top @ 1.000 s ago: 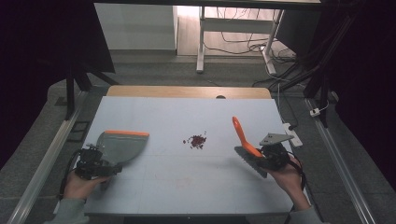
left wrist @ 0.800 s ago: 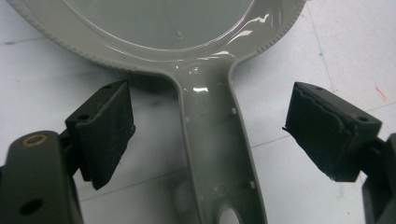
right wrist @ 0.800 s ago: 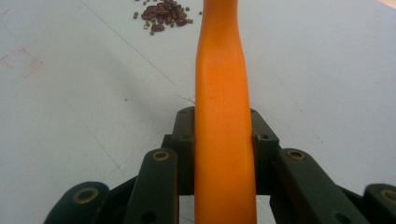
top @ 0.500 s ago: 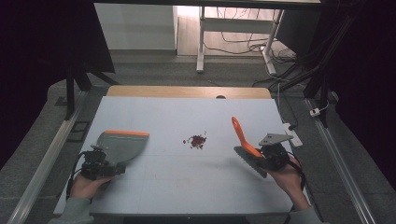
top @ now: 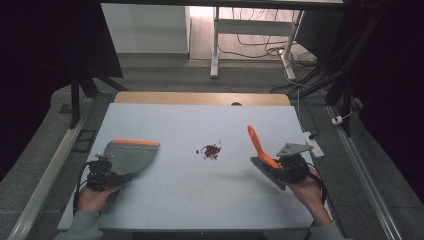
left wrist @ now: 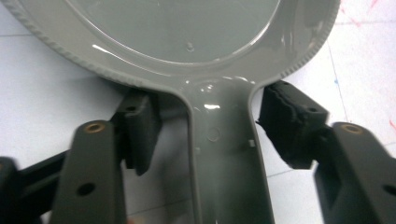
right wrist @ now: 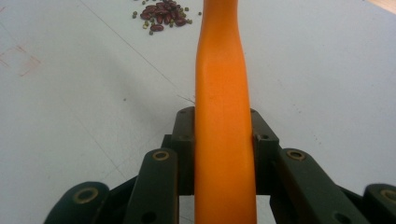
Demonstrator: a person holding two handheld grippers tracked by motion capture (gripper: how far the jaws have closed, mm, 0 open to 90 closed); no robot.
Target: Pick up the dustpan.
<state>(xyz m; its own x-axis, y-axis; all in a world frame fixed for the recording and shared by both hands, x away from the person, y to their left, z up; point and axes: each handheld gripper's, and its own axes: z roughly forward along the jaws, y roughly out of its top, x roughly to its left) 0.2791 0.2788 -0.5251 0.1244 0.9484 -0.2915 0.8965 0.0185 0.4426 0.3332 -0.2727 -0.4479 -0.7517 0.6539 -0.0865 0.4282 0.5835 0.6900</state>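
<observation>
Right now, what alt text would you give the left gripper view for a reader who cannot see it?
A grey dustpan lies on the pale table, its handle running down between the left tongs. The tongs have just been closing; the right pad seems to meet the handle's edge, while a gap remains beside the left pad.

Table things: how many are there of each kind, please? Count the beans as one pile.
Dustpan: 1
Brush: 1
Bean pile: 1
Grippers: 2, left and right
Total: 5
</observation>
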